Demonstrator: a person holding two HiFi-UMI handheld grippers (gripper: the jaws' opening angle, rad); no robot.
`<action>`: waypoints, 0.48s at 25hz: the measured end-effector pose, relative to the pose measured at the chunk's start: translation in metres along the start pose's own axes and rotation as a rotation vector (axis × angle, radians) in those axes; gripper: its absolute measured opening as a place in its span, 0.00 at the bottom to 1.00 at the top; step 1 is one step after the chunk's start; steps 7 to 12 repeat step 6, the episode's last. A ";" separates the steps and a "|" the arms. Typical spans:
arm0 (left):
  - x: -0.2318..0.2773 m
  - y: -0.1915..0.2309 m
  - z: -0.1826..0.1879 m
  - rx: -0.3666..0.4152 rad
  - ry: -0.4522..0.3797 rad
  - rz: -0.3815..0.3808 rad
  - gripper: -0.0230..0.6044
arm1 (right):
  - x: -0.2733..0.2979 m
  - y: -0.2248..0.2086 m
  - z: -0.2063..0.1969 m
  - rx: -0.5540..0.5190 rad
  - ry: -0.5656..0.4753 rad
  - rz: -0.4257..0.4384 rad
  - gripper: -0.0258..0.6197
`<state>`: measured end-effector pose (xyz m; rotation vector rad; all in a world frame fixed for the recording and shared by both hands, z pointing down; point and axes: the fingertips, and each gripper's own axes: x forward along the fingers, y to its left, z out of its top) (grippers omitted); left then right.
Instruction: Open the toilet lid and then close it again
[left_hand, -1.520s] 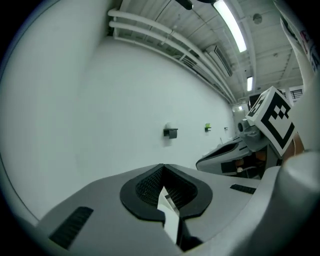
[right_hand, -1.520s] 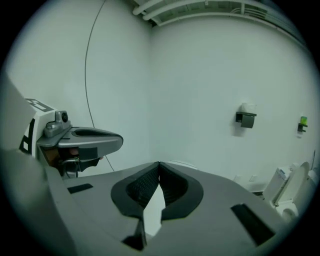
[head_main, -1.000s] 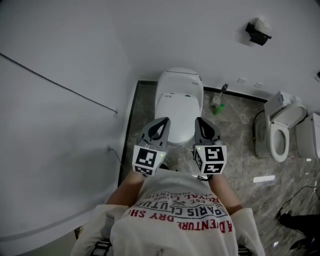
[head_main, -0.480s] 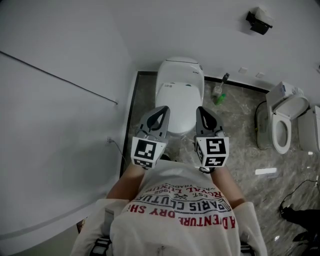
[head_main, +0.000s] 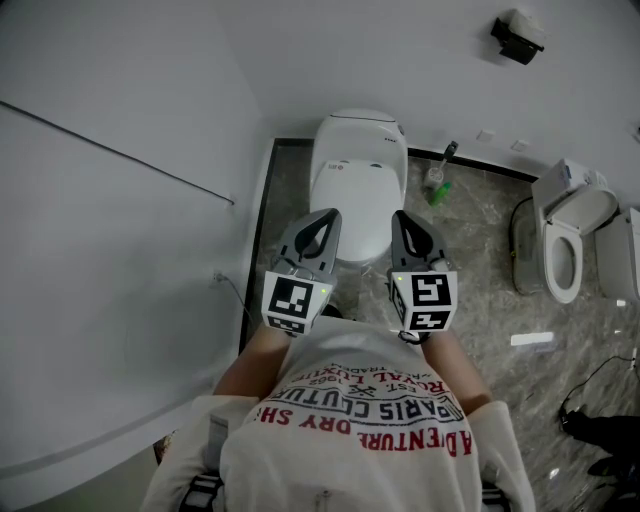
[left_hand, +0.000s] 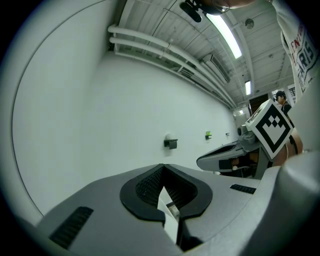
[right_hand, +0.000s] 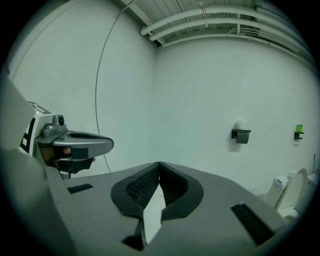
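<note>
Nearest the person, the left gripper (head_main: 322, 218) and right gripper (head_main: 402, 217) are held side by side at chest level. Each has its jaws pressed together with nothing between them. Neither touches the toilet. Beyond and below them the toilet lid (head_main: 358, 200) lies down flat on the bowl, against the white wall (head_main: 150, 90).

Assessment: the opening step is not yet begun; this is the approach. The next move calls for lowering one gripper to the lid's front edge and getting the jaws under or onto it to lift.

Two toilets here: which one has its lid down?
The centre toilet, its lid down flat. The far-right toilet stands open, seat ring showing.
</note>
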<state>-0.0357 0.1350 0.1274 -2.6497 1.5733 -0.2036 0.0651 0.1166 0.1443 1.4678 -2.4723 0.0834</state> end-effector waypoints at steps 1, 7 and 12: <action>-0.001 -0.001 0.001 0.002 -0.003 0.001 0.05 | 0.000 0.000 0.000 0.000 0.000 0.001 0.06; -0.002 -0.003 0.000 0.006 -0.007 0.005 0.05 | -0.001 0.001 -0.005 0.005 0.008 0.009 0.06; -0.002 -0.003 0.000 0.006 -0.007 0.005 0.05 | -0.001 0.001 -0.005 0.005 0.008 0.009 0.06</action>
